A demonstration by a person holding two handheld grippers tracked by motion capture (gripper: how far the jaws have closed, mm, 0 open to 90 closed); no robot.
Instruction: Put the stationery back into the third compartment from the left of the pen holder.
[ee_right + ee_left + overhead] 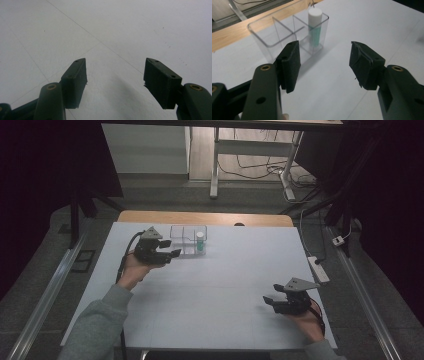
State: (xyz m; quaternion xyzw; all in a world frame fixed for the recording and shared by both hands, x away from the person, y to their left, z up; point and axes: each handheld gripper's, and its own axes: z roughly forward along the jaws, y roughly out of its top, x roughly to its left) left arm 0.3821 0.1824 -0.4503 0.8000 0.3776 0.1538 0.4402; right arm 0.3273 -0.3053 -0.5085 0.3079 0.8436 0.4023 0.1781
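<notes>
Only the clear divided box (green tube inside) interrupts the white table.

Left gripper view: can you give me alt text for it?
Two black fingers of the left gripper stand open over a white table, nothing between them. Just beyond stands a clear divided box holding an upright green tube with a white cap.

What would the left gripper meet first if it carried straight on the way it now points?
Probably the clear box: the open left gripper aims at its near wall, with only bare table between. The tube stands behind that wall. Depth is hard to judge.
</notes>
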